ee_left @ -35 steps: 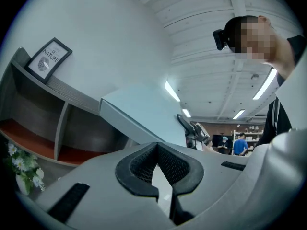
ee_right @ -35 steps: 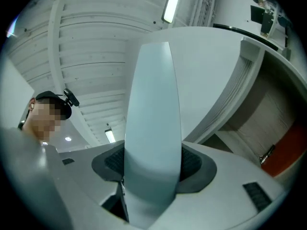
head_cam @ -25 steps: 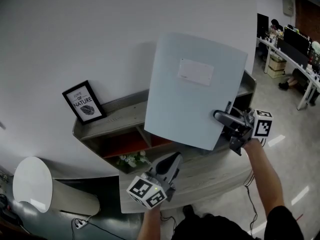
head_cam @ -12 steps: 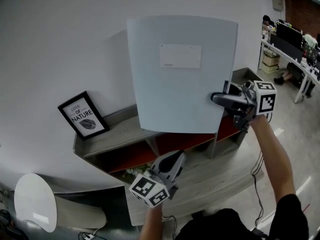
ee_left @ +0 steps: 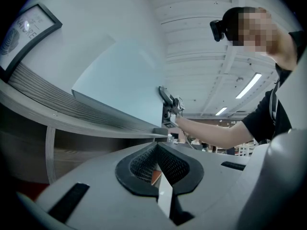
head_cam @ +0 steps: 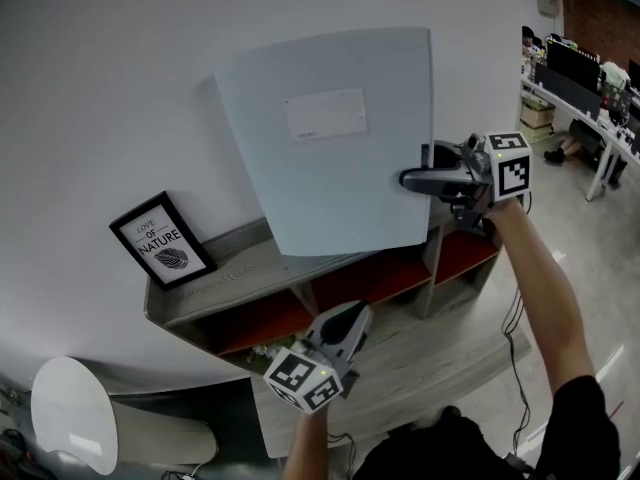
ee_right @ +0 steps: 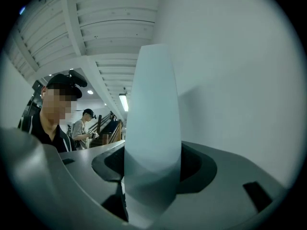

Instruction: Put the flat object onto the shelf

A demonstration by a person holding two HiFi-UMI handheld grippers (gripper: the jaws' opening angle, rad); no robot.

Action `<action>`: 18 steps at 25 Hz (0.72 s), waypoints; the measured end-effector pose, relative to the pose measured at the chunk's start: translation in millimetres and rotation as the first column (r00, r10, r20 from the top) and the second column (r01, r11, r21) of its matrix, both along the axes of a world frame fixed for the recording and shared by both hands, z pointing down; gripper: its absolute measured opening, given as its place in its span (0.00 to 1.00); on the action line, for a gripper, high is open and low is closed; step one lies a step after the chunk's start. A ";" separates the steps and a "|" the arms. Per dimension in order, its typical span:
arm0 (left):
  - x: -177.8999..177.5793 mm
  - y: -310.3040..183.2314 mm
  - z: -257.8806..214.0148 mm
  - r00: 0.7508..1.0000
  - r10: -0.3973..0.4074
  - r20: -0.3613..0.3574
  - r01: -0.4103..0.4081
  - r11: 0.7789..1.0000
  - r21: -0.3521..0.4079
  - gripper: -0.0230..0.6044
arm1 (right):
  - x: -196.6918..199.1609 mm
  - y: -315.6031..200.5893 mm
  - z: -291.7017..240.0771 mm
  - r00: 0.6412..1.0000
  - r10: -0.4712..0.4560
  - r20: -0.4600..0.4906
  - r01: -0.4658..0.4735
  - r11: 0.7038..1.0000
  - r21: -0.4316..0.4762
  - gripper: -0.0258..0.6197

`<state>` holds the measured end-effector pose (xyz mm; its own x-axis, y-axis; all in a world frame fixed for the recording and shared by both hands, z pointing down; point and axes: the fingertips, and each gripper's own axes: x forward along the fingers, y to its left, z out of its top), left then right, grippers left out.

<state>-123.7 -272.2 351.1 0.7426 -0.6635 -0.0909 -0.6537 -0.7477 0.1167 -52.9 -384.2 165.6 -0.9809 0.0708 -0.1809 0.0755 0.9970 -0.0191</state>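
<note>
A large pale blue flat board (head_cam: pixel 330 158) with a white label stands nearly upright against the white wall. My right gripper (head_cam: pixel 410 180) is shut on its right edge, and the board (ee_right: pixel 153 128) fills the gap between those jaws. Its lower edge hangs just over the top of the grey wooden shelf (head_cam: pixel 240 268); whether they touch I cannot tell. My left gripper (head_cam: pixel 350 320) sits lower, in front of the shelf, shut with nothing in it. From the left gripper view the board (ee_left: pixel 120 80) rises above the shelf top (ee_left: pixel 57 109).
A black-framed picture (head_cam: pixel 160 240) leans on the shelf top at the left. The shelf has red-backed compartments below. A white rounded object (head_cam: pixel 70 413) lies at lower left. Office desks (head_cam: pixel 590 98) stand far right.
The right gripper has carried the board up and to the left and turned it more upright, toward the wall above the shelf top. The left gripper has hardly moved.
</note>
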 end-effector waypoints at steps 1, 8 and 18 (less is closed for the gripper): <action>0.3 -1.2 0.1 1.000 -0.001 0.000 0.001 1.000 -0.001 0.06 | -1.6 -2.8 0.1 1.000 -0.009 -0.009 0.009 1.000 0.008 0.46; 0.0 -6.8 4.2 1.000 -0.027 0.000 0.027 0.999 -0.023 0.06 | -19.6 -21.4 12.4 0.995 -0.052 -0.085 0.057 0.997 0.061 0.46; -3.3 -18.3 12.1 0.998 -0.066 0.002 0.067 0.997 -0.043 0.06 | -24.1 -40.2 22.2 0.991 -0.111 -0.070 0.117 0.990 0.082 0.46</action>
